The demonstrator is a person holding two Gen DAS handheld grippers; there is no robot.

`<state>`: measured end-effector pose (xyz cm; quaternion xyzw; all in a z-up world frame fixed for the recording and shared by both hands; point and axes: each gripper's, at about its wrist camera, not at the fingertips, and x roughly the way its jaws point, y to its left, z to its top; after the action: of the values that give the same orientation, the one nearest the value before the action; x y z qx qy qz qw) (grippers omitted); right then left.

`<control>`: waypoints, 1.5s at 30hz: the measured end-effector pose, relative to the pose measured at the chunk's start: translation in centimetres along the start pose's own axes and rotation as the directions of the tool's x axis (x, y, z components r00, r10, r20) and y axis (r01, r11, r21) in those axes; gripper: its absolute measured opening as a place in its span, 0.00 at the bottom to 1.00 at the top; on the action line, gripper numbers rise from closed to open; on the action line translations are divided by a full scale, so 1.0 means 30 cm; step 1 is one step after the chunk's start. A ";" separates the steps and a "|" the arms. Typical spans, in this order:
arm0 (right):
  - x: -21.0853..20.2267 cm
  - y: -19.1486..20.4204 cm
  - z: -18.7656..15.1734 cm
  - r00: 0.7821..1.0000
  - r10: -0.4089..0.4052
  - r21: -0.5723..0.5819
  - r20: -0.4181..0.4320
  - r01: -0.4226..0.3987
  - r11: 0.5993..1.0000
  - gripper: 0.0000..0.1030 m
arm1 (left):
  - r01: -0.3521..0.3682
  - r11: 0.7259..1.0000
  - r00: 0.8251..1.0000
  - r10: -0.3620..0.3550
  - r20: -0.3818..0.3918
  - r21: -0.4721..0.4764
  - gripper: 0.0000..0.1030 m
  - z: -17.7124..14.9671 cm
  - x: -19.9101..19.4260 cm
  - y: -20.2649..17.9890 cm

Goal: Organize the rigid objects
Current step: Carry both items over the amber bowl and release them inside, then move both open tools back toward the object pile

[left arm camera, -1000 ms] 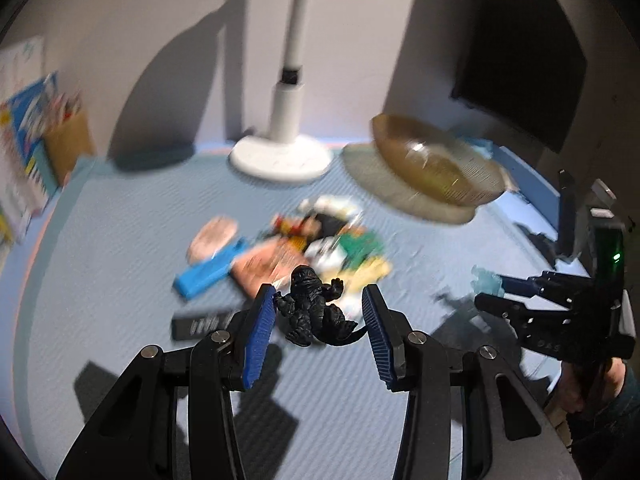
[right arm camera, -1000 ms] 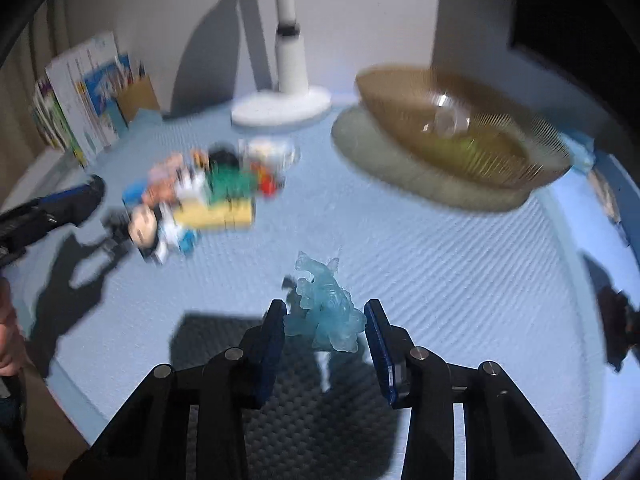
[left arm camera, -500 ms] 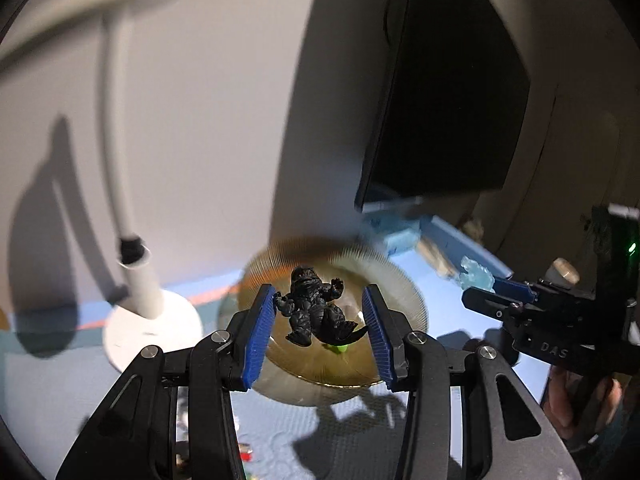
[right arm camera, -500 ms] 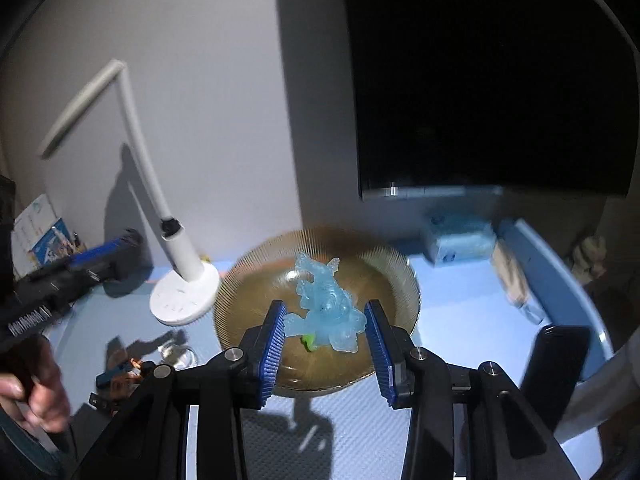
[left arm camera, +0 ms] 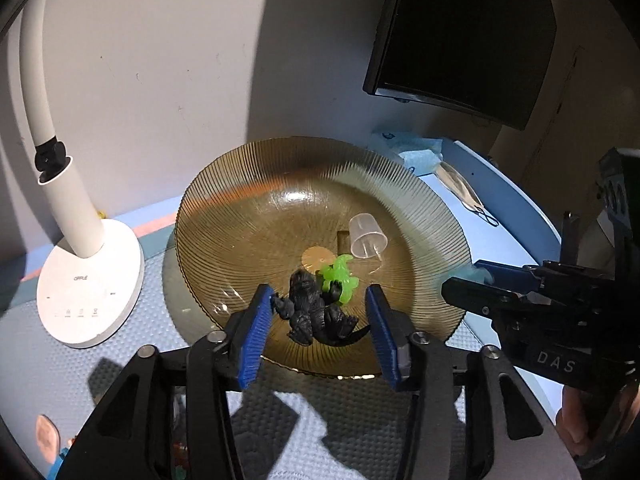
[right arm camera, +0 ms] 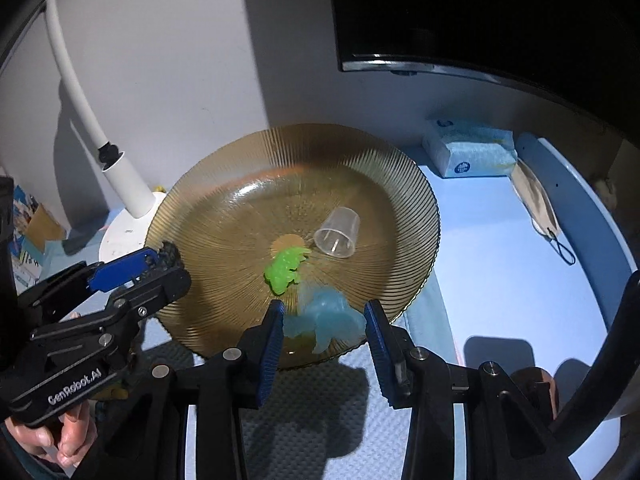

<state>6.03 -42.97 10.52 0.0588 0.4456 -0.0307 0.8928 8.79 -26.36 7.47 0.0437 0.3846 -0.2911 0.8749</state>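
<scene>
Left wrist: black figure (left arm camera: pixel 316 314) between opening left gripper (left arm camera: pixel 320 332) pads, over bowl (left arm camera: pixel 240 216).

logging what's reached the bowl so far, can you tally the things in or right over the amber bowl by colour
Black monster figure: 1, between the left gripper pads as its jaws open
Pale blue monster figure: 1, blurred, between the right gripper pads as its jaws open
Green figure: 1, lying in the amber bowl
Clear cup: 1, on its side
Total: 4
</scene>
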 end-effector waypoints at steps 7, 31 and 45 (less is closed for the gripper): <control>-0.126 -0.077 -0.001 0.995 0.013 0.099 0.097 -0.023 0.995 0.54 | -0.040 0.998 0.994 0.045 0.104 -0.050 0.72 0.019 -0.207 0.106; -0.104 0.407 -0.349 0.952 0.301 -0.130 0.051 -0.292 0.948 0.54 | -0.365 0.846 0.902 0.425 0.077 -0.388 0.74 -0.613 -0.703 0.636; 0.055 0.419 -0.438 0.947 0.319 -0.132 -0.046 -0.323 0.937 0.54 | -0.262 0.863 0.958 0.285 -0.010 -0.432 0.74 -0.746 -0.588 0.730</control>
<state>-2.05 -28.79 2.33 0.0693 0.4418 0.1468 0.8823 -3.25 6.87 0.88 -0.1034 0.4052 -0.0736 0.9054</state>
